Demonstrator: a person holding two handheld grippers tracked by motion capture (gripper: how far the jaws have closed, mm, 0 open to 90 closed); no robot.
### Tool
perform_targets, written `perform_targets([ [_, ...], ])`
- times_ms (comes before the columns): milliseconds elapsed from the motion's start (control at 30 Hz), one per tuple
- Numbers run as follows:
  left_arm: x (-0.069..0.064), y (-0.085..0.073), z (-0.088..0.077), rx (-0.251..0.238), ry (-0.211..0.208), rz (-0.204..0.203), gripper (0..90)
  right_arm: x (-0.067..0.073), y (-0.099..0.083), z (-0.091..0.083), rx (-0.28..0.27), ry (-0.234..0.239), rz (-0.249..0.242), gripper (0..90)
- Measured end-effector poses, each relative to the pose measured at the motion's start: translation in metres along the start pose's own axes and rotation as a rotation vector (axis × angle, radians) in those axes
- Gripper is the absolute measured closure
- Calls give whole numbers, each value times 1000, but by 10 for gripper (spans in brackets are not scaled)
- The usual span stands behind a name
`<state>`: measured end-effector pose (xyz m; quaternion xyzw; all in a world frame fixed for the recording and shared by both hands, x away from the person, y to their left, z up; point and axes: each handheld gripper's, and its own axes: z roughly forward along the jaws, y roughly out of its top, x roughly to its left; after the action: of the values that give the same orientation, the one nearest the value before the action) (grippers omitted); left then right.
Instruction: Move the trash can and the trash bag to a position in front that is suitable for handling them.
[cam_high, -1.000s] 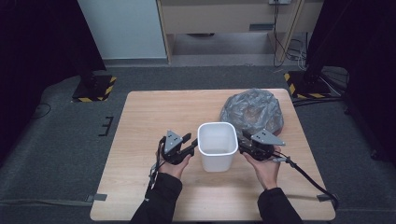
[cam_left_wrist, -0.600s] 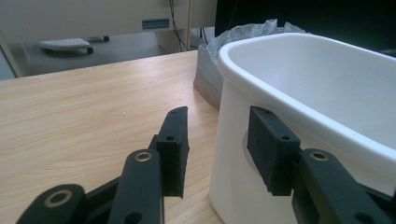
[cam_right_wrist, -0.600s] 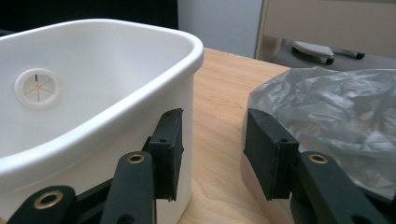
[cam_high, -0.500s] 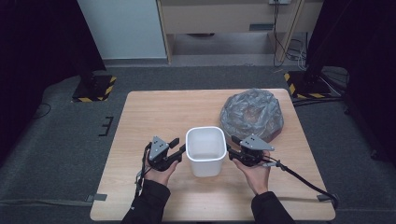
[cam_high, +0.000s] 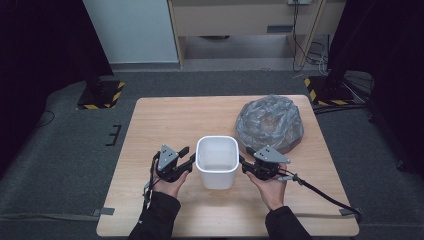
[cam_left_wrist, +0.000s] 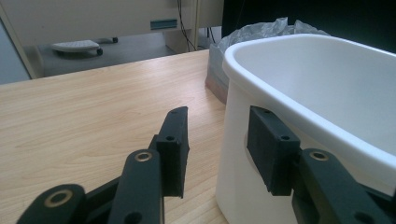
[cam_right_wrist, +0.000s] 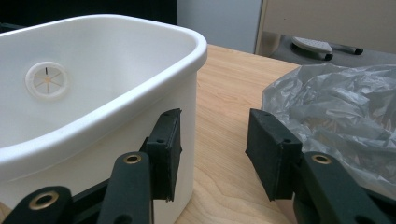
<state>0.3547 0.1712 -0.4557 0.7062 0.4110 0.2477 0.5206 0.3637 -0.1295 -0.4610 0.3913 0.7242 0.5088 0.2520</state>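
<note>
White bin (cam_high: 217, 161) upright on wooden table (cam_high: 165, 120), mouth up, flanked by two grippers.
Left gripper (cam_high: 186, 158) and right gripper (cam_high: 243, 163) both spread open, gripping nothing; crumpled plastic bag (cam_high: 270, 122) far right.

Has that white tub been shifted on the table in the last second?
Yes. The white tub has come toward the person's edge of the table, and the gap between it and the grey plastic bag, which stayed put, has widened.
</note>
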Motion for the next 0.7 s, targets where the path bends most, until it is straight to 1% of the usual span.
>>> perform_targets([
  [67,0,0,-1,2,0,1,559,-1,-1,0,-2,0,4,529],
  [133,1,0,-2,5,-2,-6,527,-4,-1,0,0,2,19,509],
  [167,3,-1,-4,9,7,1,523,-8,-1,0,6,-11,8,504],
  [200,6,-2,-5,10,12,2,517,-17,0,-2,14,-51,-5,501],
  [233,9,-3,-8,12,20,1,517,-17,0,-2,14,-51,-5,501],
  [267,13,-4,-10,16,30,2,507,-32,0,-4,2,-90,11,488],
  [300,18,-6,-13,19,42,2,507,-32,0,-4,2,-90,11,488],
  [333,23,-8,-16,27,54,5,496,-47,0,-6,7,-136,0,464],
  [367,28,-11,-20,36,65,6,496,-47,0,-6,7,-136,0,464],
  [400,33,-14,-24,44,77,12,489,-58,0,-5,16,-163,4,433],
  [433,37,-18,-27,54,88,13,489,-58,0,-5,16,-163,4,433],
  [467,47,-26,-35,78,111,17,483,-66,-1,0,22,-181,2,418],
  [500,47,-26,-35,78,111,17,479,-66,-1,0,22,-181,2,418],
  [533,57,-35,-42,94,135,4,475,-71,-3,7,34,-199,4,406],
  [567,57,-35,-42,94,135,4,472,-71,-3,7,34,-199,4,406],
  [600,62,-39,-45,103,147,-9,466,-75,-4,18,51,-222,4,401],
  [633,67,-43,-48,107,159,-21,466,-75,-4,18,51,-222,4,401],
  [667,76,-47,-51,119,182,-31,454,-78,-5,29,50,-260,3,394],
  [700,76,-47,-51,119,182,-31,449,-78,-5,29,50,-260,3,394],
])
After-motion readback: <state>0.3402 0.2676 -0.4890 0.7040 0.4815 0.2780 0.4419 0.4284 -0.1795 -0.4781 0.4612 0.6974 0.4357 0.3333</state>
